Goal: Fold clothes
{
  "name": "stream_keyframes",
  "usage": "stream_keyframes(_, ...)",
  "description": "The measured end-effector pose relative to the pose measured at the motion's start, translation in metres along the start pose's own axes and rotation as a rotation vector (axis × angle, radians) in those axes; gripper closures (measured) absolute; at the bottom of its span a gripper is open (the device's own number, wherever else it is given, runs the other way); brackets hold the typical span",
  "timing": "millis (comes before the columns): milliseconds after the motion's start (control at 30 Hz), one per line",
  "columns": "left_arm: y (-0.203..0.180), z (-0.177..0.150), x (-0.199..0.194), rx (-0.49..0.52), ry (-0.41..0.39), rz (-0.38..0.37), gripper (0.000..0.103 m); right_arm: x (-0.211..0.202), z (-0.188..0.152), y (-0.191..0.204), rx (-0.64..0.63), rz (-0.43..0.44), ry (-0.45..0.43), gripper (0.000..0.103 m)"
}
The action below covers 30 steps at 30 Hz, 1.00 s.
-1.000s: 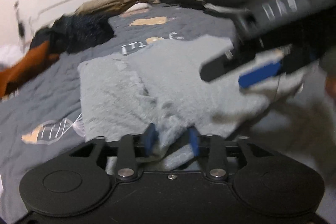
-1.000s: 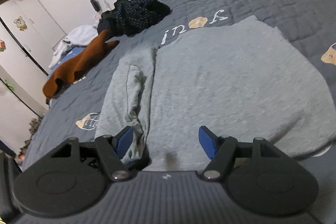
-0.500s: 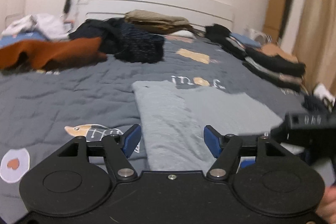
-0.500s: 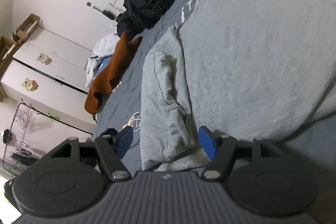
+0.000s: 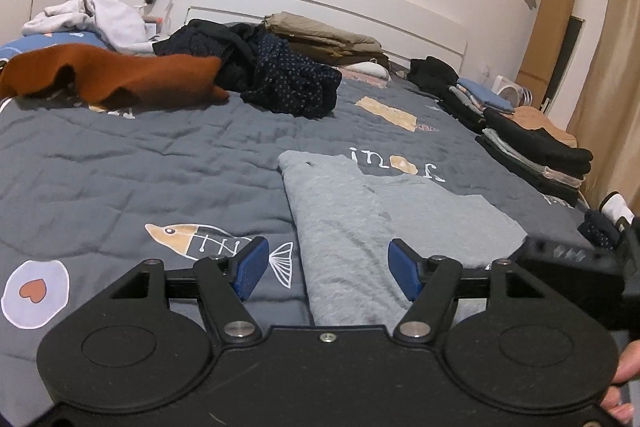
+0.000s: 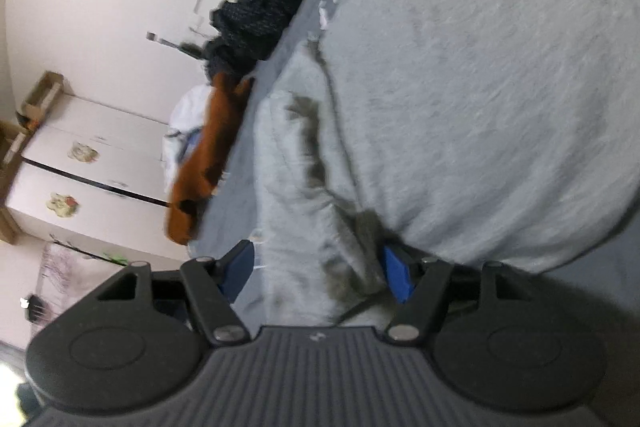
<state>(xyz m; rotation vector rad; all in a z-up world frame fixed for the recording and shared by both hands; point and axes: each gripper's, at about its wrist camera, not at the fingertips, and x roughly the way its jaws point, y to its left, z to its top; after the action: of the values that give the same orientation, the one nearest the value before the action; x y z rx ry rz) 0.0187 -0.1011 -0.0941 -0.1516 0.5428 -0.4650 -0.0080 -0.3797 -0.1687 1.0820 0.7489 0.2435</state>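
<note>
A grey sweatshirt point(image 5: 380, 219) lies flat on the dark grey quilt point(image 5: 160, 167), its left side folded inward into a long strip. My left gripper point(image 5: 327, 267) hovers open just above the garment's near left edge, with nothing between its blue pads. At the right edge of that view is my right gripper point(image 5: 572, 259), low beside the garment. In the rolled right wrist view the sweatshirt point(image 6: 480, 87) fills the frame. The folded strip point(image 6: 304, 195) runs between the jaws of my open right gripper point(image 6: 318, 269), and the pads do not press on it.
A rust-brown garment point(image 5: 112, 75), a dark dotted garment point(image 5: 288, 83) and white clothes point(image 5: 96, 23) lie at the bed's far left. Folded khaki clothes point(image 5: 324, 39) sit by the headboard. Stacks of folded clothes point(image 5: 532, 147) line the right edge. A white wardrobe point(image 6: 92, 179) stands beyond the bed.
My left gripper let go of the grey cloth, opened, and drew back and up to a level view. My right gripper rolled and sank toward the folded strip.
</note>
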Motion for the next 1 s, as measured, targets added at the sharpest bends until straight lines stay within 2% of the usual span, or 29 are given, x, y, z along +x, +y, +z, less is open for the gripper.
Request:
stream_keyframes(67, 0.001, 0.000, -0.002, -0.003, -0.003, -0.004, 0.038, 0.001, -0.001, 0.006, -0.025, 0.030, 0.011, 0.034)
stream_keyframes(333, 0.002, 0.001, -0.004, -0.014, 0.000, -0.009, 0.038, 0.011, -0.007, -0.003, 0.000, -0.031, -0.018, 0.041)
stream_keyframes(367, 0.002, 0.001, -0.004, -0.014, -0.001, -0.010, 0.038, 0.012, -0.007, -0.003, 0.001, -0.036, -0.025, 0.052)
stream_keyframes(400, 0.001, 0.001, -0.004, -0.014, -0.002, -0.010, 0.038, 0.012, -0.007, -0.003, 0.002, -0.042, -0.032, 0.072)
stream_keyframes(467, 0.001, 0.001, -0.004, -0.016, -0.003, -0.009, 0.038, 0.013, -0.007, -0.005, 0.013, -0.054, -0.043, 0.092)
stream_keyframes(600, 0.000, 0.001, -0.003, -0.022, 0.001, -0.010, 0.038, 0.007, -0.006, -0.007, 0.043, -0.043, -0.067, 0.094)
stream_keyframes(800, -0.010, -0.002, 0.002, 0.023, 0.021, -0.033, 0.036, -0.027, 0.014, 0.006, 0.039, 0.012, -0.179, 0.094)
stream_keyframes(900, -0.027, -0.008, 0.003, 0.106, 0.026, -0.070, 0.030, -0.042, 0.024, 0.004, 0.041, 0.008, -0.228, 0.094)
stream_keyframes(1000, -0.053, -0.021, 0.003, 0.242, 0.018, -0.092, 0.030, -0.050, 0.031, -0.006, 0.066, -0.018, -0.245, 0.094)
